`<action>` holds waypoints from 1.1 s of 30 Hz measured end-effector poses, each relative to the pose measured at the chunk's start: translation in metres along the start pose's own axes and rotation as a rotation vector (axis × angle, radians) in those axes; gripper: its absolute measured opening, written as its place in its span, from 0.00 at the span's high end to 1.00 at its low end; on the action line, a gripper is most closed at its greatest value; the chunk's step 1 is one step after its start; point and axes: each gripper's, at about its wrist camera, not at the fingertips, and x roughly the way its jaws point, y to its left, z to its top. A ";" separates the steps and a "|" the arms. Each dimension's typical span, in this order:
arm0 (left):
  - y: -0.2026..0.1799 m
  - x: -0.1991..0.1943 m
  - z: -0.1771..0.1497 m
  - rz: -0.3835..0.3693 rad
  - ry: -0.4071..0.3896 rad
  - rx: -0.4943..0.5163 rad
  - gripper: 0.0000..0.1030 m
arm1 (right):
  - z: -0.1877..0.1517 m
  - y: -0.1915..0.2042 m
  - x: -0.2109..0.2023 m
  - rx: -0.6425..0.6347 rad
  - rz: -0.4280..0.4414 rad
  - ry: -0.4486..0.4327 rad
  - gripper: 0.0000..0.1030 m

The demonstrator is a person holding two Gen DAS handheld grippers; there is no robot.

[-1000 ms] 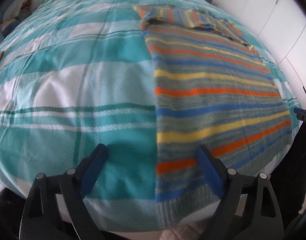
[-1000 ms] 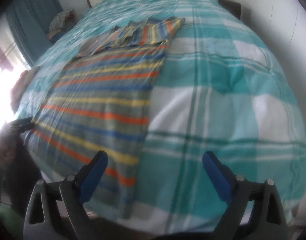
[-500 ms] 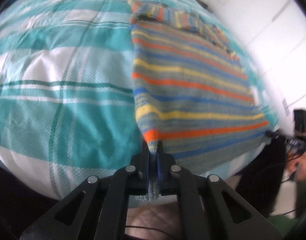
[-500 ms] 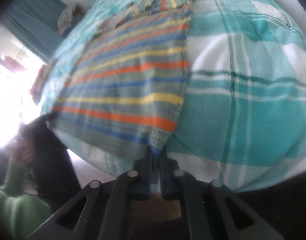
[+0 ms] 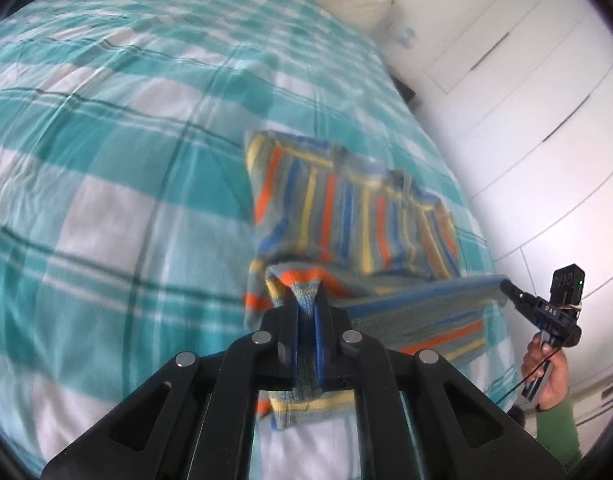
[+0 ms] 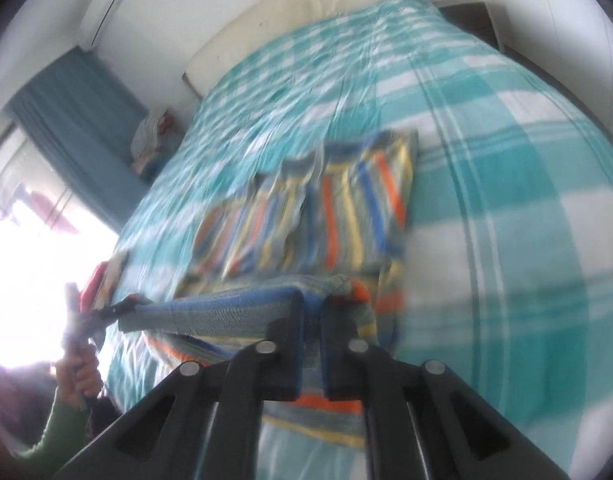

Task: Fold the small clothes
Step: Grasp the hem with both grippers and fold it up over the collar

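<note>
Striped knitted wool sweater (image 5: pixel 354 208), woven cotton checked bedcover (image 5: pixel 106 168), matt black plastic left tongs (image 5: pixel 305 312)

A second ago my left gripper (image 5: pixel 305 312) and my right gripper (image 6: pixel 313 316) stood wide open over the near hem of the grey knitted sweater with orange, yellow and blue stripes (image 5: pixel 346 216), which lay flat. Now each is clamped on a hem corner, and I have lifted that edge taut between them, carrying it over toward the collar end.
</note>
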 end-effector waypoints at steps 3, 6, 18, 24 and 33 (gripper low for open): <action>0.007 0.037 0.047 0.015 0.014 -0.042 0.96 | 0.048 -0.015 0.034 0.056 -0.013 -0.009 0.94; 0.012 0.078 0.096 0.047 0.000 -0.063 0.90 | 0.093 -0.039 0.069 0.104 0.009 -0.039 0.94; 0.049 0.053 0.075 0.102 -0.038 -0.106 0.29 | 0.069 -0.054 0.050 -0.036 -0.088 -0.066 0.55; 0.029 0.039 0.009 0.114 0.056 0.032 0.20 | 0.001 -0.041 0.039 -0.080 -0.027 0.127 0.54; 0.005 0.066 -0.025 0.268 0.148 0.167 0.95 | -0.044 -0.050 0.045 -0.056 -0.125 0.198 0.93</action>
